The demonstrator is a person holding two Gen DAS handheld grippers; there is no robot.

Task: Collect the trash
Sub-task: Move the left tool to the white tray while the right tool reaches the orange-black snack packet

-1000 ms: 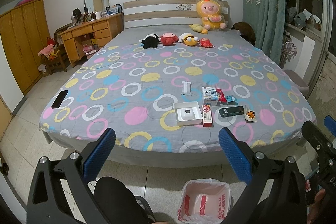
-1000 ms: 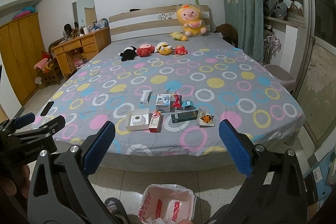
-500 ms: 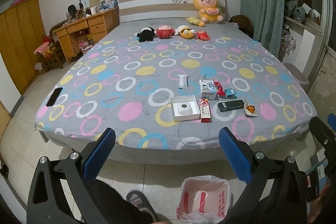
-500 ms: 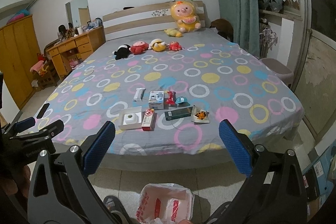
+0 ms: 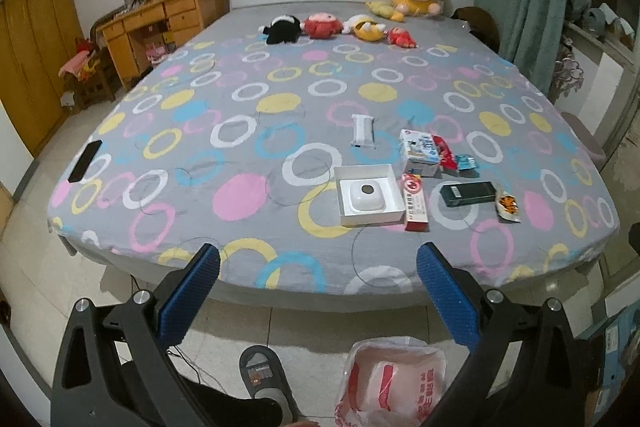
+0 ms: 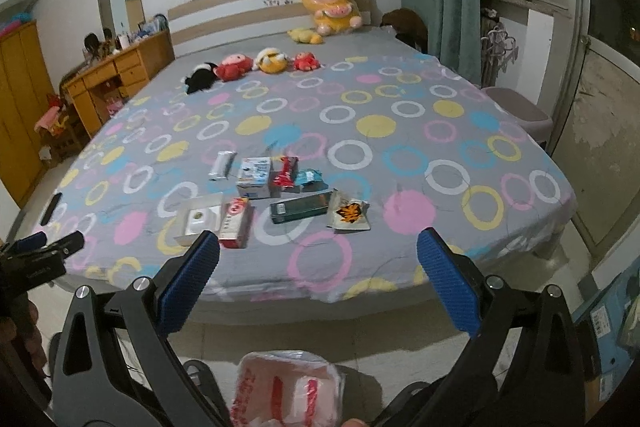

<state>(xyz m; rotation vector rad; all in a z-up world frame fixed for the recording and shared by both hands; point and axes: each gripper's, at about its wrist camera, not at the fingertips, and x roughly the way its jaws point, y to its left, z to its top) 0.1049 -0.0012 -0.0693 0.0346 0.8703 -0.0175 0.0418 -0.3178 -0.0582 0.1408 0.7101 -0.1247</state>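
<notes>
Several pieces of trash lie near the bed's front edge: a white open box (image 5: 369,195), a red carton (image 5: 415,202), a dark green box (image 5: 468,193), an orange snack packet (image 5: 508,207), a blue-white carton (image 5: 418,151), a red wrapper (image 5: 444,151) and a white wrapper (image 5: 363,131). They also show in the right wrist view, the dark green box (image 6: 301,207) among them. A white plastic bag (image 5: 394,383) stands open on the floor below. My left gripper (image 5: 318,291) and right gripper (image 6: 318,289) are open and empty, short of the bed.
A black phone (image 5: 85,161) lies at the bed's left edge. Plush toys (image 5: 320,25) sit near the headboard. A wooden desk (image 5: 160,23) and wardrobe stand at left, a curtain and a grey bin (image 6: 520,111) at right. A slippered foot (image 5: 262,377) is beside the bag.
Both grippers have moved forward toward the bed, so the trash looks nearer and larger. The jaws stay open.
</notes>
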